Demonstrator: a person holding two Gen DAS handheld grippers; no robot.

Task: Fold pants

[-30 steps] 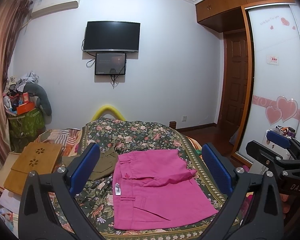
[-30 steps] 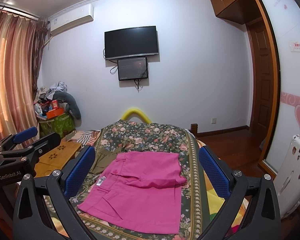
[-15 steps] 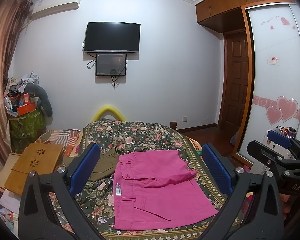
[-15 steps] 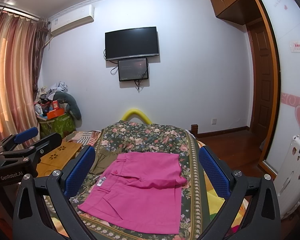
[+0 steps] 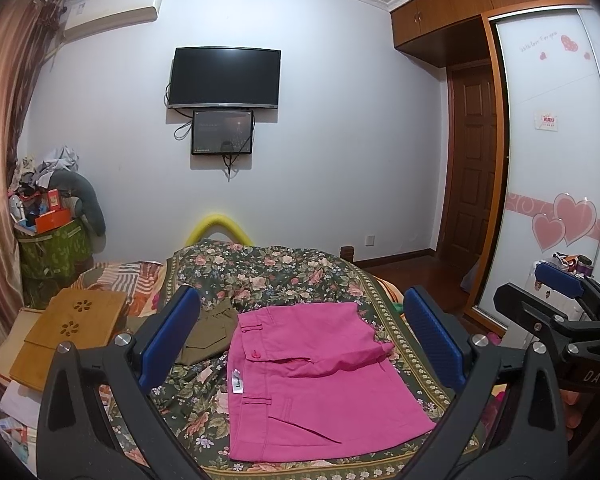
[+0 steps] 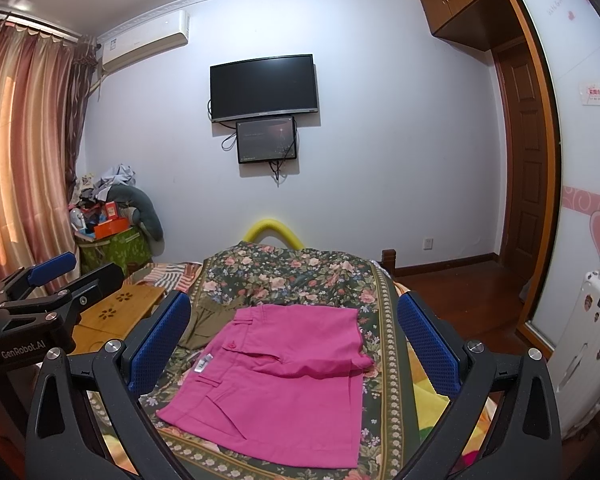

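Pink pants (image 5: pixel 312 380) lie folded into a compact rectangle on the floral bed cover (image 5: pixel 268 272), waistband and white tag to the left; they also show in the right wrist view (image 6: pixel 284 376). My left gripper (image 5: pixel 300 336) is open and empty, held above and in front of the pants. My right gripper (image 6: pixel 296 340) is open and empty too, raised above the pants. Each gripper shows in the other's view, the right one (image 5: pixel 560 304) at the right edge and the left one (image 6: pixel 44 288) at the left edge.
Folded olive-green pants (image 5: pixel 208 336) lie just left of the pink ones. A bamboo lap desk (image 5: pixel 72 332) sits at the bed's left. A cluttered green bin (image 5: pixel 52 248) stands by the curtain. A white suitcase (image 6: pixel 580 348) and wardrobe door (image 5: pixel 560 160) stand on the right.
Both views have shifted very slightly, as if the grippers tilted a little. The pants have not moved and both grippers stay open.
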